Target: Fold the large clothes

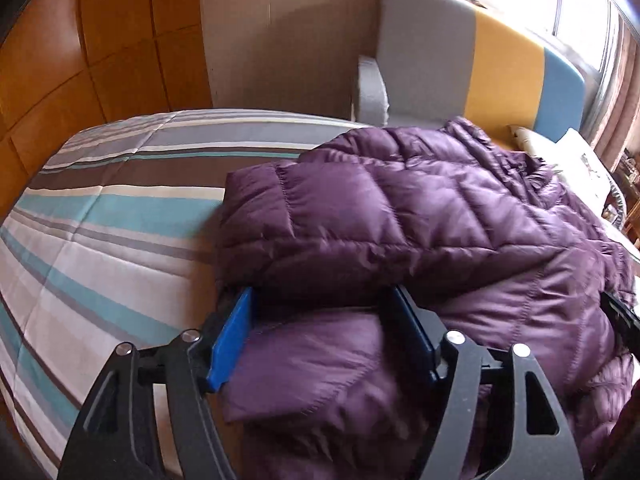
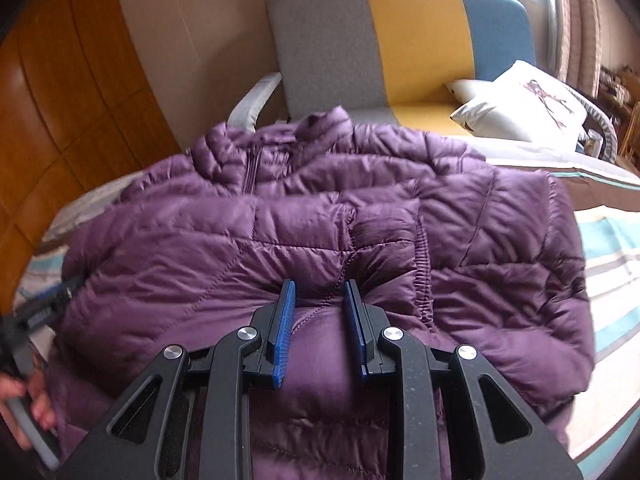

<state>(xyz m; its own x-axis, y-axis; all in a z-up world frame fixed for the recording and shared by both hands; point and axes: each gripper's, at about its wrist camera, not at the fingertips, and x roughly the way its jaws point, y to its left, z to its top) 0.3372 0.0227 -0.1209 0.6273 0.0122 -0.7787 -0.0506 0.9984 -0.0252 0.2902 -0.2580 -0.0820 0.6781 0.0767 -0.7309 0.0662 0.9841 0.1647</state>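
One purple puffy jacket (image 2: 304,240) lies on the striped bed (image 1: 100,220), close to the far edge by the chair (image 2: 360,48). It lies flat so it can be folded, and one sleeve (image 1: 340,216) is already laid across the body, probably to make the shape smaller.

There are two tools. The left tool (image 1: 324,332) has its blue pads wide apart, one on each side of a puffy bit of jacket near the hem. I cannot tell if they press on it; it looks loose.

The right tool (image 2: 318,312) has its pads closer together, with a bump of jacket squeezed up between them, so I think it is pinching the cloth to lift or hold it.

A hand (image 2: 28,404) holds the left tool's handle (only some fingers show). One white pillow (image 2: 520,104) sits on the chair.
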